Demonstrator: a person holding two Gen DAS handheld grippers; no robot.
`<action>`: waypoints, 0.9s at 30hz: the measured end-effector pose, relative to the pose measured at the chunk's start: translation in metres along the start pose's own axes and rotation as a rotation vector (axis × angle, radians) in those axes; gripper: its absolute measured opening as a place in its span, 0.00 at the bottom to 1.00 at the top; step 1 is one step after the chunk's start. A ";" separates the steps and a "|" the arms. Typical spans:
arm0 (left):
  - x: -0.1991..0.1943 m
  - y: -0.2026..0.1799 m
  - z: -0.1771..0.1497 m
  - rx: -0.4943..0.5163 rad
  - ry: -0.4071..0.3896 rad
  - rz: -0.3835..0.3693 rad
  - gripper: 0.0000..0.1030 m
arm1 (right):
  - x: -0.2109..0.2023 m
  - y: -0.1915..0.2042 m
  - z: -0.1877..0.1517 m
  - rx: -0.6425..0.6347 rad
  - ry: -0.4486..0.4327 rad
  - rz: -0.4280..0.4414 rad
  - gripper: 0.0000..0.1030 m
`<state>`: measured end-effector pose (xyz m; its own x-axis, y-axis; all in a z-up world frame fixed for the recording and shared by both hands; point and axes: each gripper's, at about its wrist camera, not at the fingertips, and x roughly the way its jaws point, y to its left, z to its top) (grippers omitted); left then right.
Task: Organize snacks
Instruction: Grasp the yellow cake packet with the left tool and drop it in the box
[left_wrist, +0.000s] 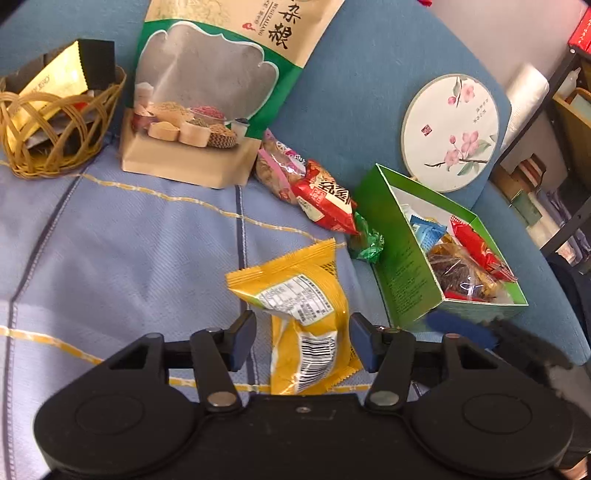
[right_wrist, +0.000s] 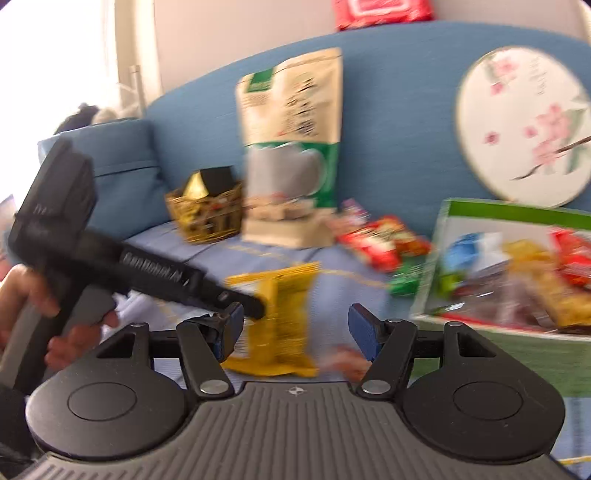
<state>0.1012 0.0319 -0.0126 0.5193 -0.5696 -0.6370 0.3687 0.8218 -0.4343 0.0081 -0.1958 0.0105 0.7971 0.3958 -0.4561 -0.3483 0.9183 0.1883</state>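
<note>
With the left gripper (left_wrist: 303, 341) jaws spread wide around the crinkly yellow foil snack packet (left_wrist: 303, 314), not gripping, the pickup step needs them closing, then a carry to the green cardboard box (left_wrist: 402, 273); the right gripper (right_wrist: 295, 332) gapes empty.

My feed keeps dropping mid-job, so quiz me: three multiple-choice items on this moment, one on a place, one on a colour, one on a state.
1. Where does the yellow snack packet lie?
A. In the wicker basket
B. On the cloth, between the fingers of the left tongs
C. Inside the green box

2. What colour is the open box that holds mixed snacks?
A. Green
B. Purple
C. Black

3. How do the left tongs stand?
A. Shut on the packet
B. Shut on nothing
C. Open, pads clear of the packet

Answers:
1 B: the left wrist view shows the packet flat on the cloth with a finger on either side.
2 A: its outer walls are green, seen in both views.
3 C: a gap shows between each pad and the packet's edges.
</note>
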 end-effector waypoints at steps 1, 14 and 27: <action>0.002 0.000 0.000 0.006 0.003 -0.003 0.74 | 0.006 0.002 -0.002 0.013 0.016 0.013 1.00; 0.024 0.003 -0.006 -0.020 0.032 -0.010 0.72 | 0.054 0.001 -0.020 0.040 0.117 0.048 1.00; 0.001 -0.041 0.017 0.130 -0.032 -0.022 0.48 | 0.033 0.002 -0.003 0.065 0.049 0.006 0.23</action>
<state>0.0996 -0.0026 0.0159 0.5335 -0.5891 -0.6069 0.4757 0.8023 -0.3606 0.0327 -0.1812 -0.0070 0.7694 0.4018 -0.4966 -0.3189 0.9152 0.2465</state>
